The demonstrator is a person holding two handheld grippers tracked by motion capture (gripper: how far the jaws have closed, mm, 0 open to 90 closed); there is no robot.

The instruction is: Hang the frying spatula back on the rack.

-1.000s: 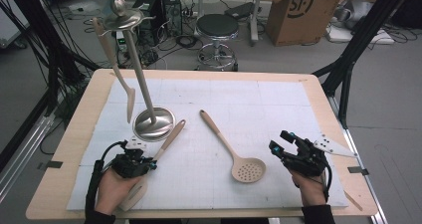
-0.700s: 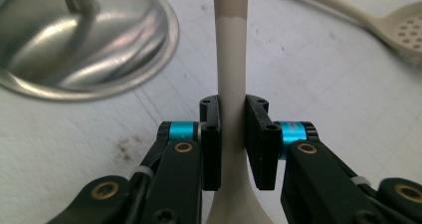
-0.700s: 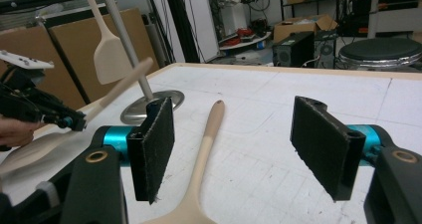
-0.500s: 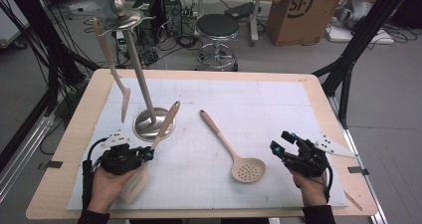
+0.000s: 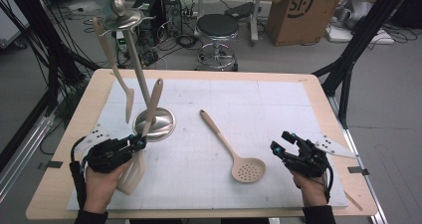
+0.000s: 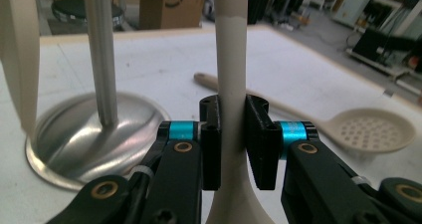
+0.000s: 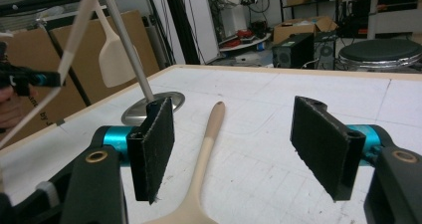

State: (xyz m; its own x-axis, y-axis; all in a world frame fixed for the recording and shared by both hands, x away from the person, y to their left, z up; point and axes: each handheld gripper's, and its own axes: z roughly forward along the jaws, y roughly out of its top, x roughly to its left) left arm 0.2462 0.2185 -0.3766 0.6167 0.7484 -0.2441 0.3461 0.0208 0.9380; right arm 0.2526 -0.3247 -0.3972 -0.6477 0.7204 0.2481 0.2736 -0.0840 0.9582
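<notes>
My left gripper (image 5: 140, 142) is shut on the neck of a beige slotted spatula (image 5: 151, 104), lifted off the mat with its handle tilted up toward the metal utensil stand (image 5: 155, 124). In the left gripper view the pads (image 6: 211, 134) press on both sides of the spatula handle (image 6: 230, 59). Another beige spatula (image 5: 128, 97) hangs from the stand's top disc. A beige slotted spoon (image 5: 234, 152) lies flat mid-table. At the right front, my right gripper (image 5: 281, 143) stands open and holds nothing; the spoon's handle (image 7: 208, 144) lies on the mat beyond its jaws.
The white gridded mat (image 5: 259, 109) covers a wooden table (image 5: 318, 92). The stand's round base (image 6: 74, 139) and pole (image 6: 102, 59) are close on the left of the held spatula. A stool (image 5: 217, 27) and cardboard box (image 5: 293, 10) stand beyond the far edge.
My left hand has risen and lifted the spatula off the mat, swinging its handle from low to steeply upward beside the stand. The right gripper has stayed still.
</notes>
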